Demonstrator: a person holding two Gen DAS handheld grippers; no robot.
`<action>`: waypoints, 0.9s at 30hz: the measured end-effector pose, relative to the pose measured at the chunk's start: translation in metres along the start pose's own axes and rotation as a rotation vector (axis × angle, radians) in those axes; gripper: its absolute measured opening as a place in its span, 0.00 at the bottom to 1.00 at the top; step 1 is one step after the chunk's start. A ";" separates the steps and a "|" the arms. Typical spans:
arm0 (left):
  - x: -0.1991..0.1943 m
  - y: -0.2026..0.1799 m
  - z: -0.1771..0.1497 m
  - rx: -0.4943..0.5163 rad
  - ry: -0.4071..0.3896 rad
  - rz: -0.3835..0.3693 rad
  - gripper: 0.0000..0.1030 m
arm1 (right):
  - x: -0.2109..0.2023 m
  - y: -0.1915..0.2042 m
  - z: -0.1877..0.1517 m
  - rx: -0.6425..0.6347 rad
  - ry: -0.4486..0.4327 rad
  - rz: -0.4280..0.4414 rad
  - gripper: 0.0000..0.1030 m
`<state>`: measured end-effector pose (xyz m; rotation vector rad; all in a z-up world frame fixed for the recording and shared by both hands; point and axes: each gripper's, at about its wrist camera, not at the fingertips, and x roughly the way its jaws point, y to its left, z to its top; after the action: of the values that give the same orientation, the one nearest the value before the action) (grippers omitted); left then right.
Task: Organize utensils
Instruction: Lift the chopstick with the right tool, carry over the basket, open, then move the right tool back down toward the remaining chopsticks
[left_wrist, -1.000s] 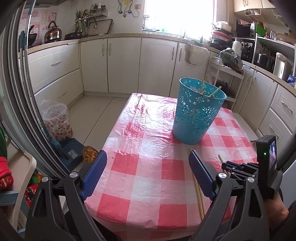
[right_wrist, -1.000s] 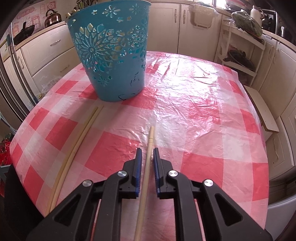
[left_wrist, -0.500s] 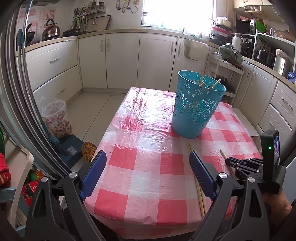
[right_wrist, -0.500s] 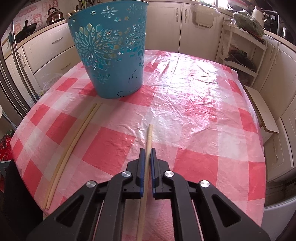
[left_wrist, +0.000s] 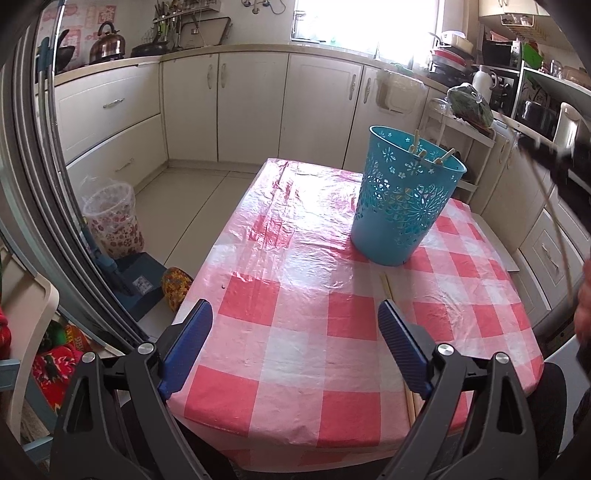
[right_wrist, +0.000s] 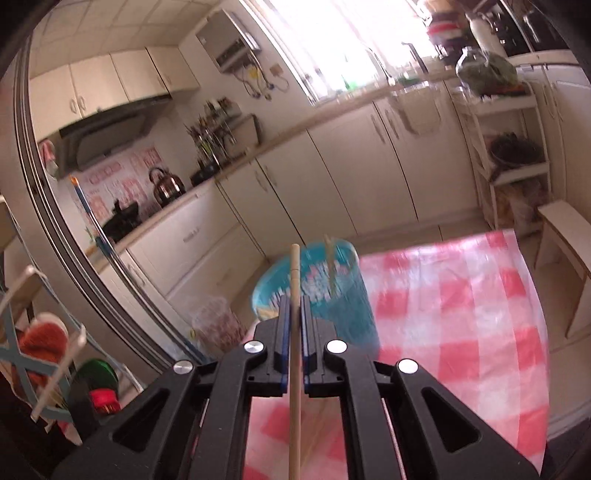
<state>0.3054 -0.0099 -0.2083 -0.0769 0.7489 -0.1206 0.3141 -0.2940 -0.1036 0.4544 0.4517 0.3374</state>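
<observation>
Red-and-white checked plastic tablecloth (left_wrist: 295, 325) covers the kitchen table. Above it, the right gripper (right_wrist: 293, 306) is clamped on a thin pale wooden chopstick (right_wrist: 294, 369), lifted clear. The left gripper (left_wrist: 295, 343) hangs spread wide, empty. Two more pale chopsticks (left_wrist: 388, 290) lie near the perforated turquoise plastic basket (left_wrist: 402, 206), which holds several.

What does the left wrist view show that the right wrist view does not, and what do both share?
Left wrist only: the open, empty left gripper and a pair of chopsticks lying on the table beside its right finger. Right wrist only: the right gripper shut on a single chopstick, lifted above the table; the grip itself is blurred at the left view's edge. Both: the blue perforated basket with chopsticks inside, the red-checked tablecloth, the kettle and the cabinets.
</observation>
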 end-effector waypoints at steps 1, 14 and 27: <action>0.000 -0.001 0.000 -0.001 0.000 -0.004 0.85 | 0.003 0.008 0.016 -0.008 -0.054 0.007 0.06; 0.010 0.011 0.000 -0.054 0.023 -0.047 0.85 | 0.116 0.002 0.052 -0.042 -0.238 -0.202 0.06; 0.004 0.012 0.000 -0.073 0.023 -0.049 0.85 | 0.084 0.005 -0.013 -0.186 -0.128 -0.237 0.15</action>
<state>0.3093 0.0010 -0.2126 -0.1637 0.7746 -0.1411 0.3775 -0.2513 -0.1402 0.2360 0.3408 0.1185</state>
